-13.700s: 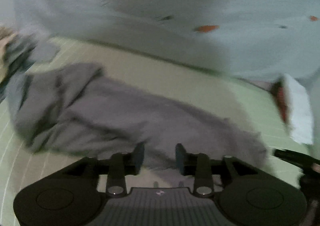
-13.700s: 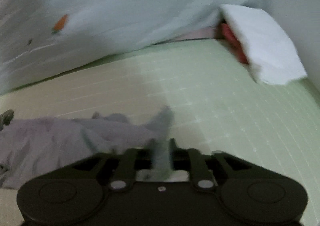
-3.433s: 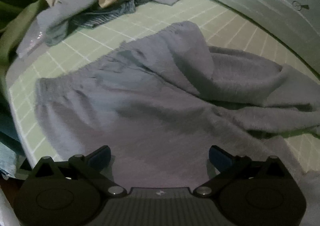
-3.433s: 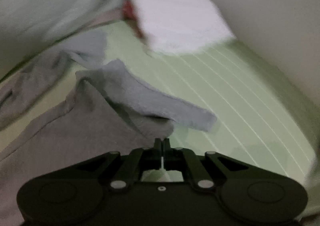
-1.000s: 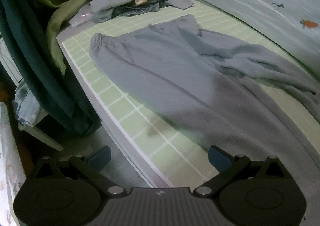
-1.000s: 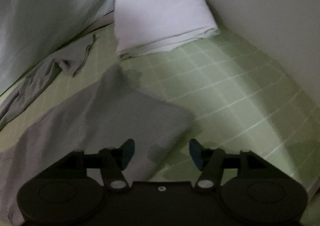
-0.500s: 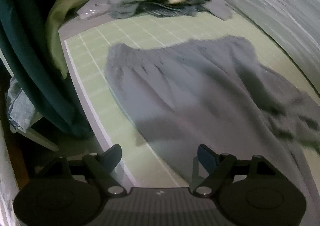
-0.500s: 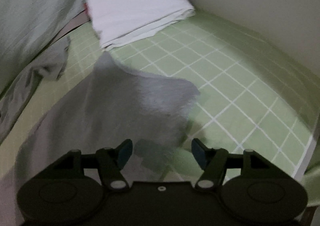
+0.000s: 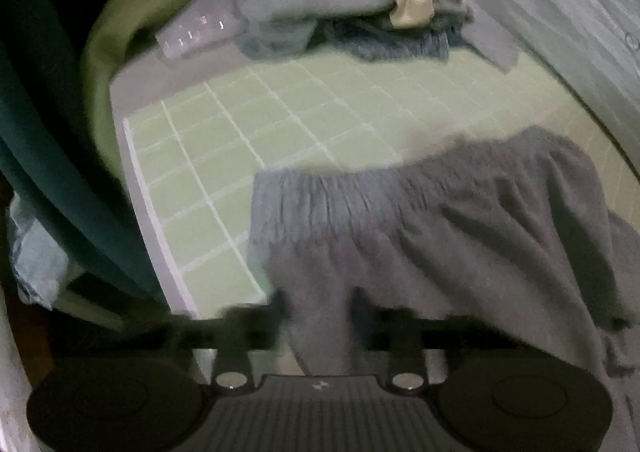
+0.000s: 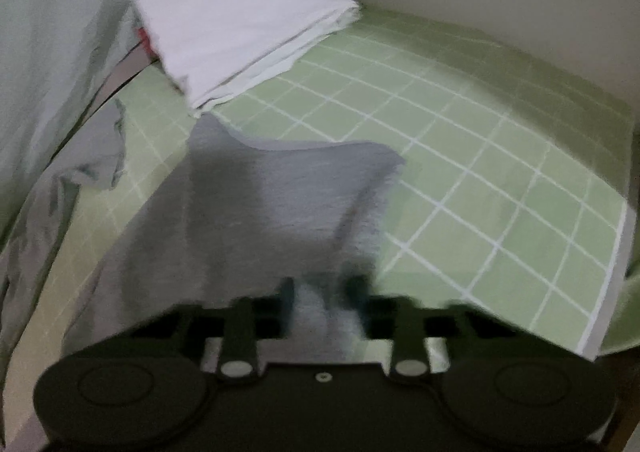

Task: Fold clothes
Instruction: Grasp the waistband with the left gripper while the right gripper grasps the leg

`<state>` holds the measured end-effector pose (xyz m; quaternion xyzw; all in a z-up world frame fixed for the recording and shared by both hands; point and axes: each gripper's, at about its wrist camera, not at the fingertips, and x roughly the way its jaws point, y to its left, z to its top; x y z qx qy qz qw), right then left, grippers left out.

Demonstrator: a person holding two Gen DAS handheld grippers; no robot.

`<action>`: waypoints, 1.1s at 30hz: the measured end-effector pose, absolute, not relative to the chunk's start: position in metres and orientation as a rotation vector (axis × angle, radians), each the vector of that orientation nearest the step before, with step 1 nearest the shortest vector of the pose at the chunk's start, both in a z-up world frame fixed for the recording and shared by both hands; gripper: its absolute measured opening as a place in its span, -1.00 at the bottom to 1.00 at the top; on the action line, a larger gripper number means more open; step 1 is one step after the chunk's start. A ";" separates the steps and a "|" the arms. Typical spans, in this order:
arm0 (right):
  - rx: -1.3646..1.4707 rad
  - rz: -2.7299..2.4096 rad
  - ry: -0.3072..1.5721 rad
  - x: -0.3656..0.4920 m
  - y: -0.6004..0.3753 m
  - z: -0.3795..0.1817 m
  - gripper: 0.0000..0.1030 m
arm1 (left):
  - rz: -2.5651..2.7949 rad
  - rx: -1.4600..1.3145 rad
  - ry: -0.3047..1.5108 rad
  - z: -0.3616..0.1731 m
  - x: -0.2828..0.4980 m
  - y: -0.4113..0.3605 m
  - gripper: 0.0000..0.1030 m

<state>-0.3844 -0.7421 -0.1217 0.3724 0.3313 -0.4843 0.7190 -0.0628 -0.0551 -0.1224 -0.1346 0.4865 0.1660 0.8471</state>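
On the green checked mat [image 9: 280,124], we are gripping the grey trousers [image 9: 460,236] with both tongs.
Our left gripper [image 9: 320,316] is pinching the fabric just below the gathered waistband, its jaws having just been closing on the cloth; our right gripper [image 10: 320,292] is likewise clamping a fold near the leg end, having just been closing too. We are seeing a heap of clothes [image 9: 344,0] lying beyond the waistband and a folded white sheet [image 10: 240,16] resting past the leg.
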 end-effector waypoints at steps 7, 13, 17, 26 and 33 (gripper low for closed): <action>0.667 -1.046 0.609 -0.393 -0.736 -0.063 -0.99 | 0.287 -0.281 0.872 -0.072 -0.061 -0.052 -0.98; 0.558 -1.076 0.514 -0.424 -0.725 -0.011 -0.99 | 0.258 -0.225 0.769 -0.028 -0.072 -0.060 -0.97; 0.602 -1.091 0.552 -0.435 -0.732 -0.029 -0.99 | 0.283 -0.259 0.822 -0.043 -0.071 -0.063 -0.97; 0.604 -1.075 0.488 -0.405 -0.752 -0.013 -0.99 | 0.251 -0.266 0.783 -0.029 -0.060 -0.082 -0.97; 0.562 -1.085 0.526 -0.420 -0.737 -0.010 -0.99 | 0.289 -0.233 0.796 -0.031 -0.070 -0.067 -0.97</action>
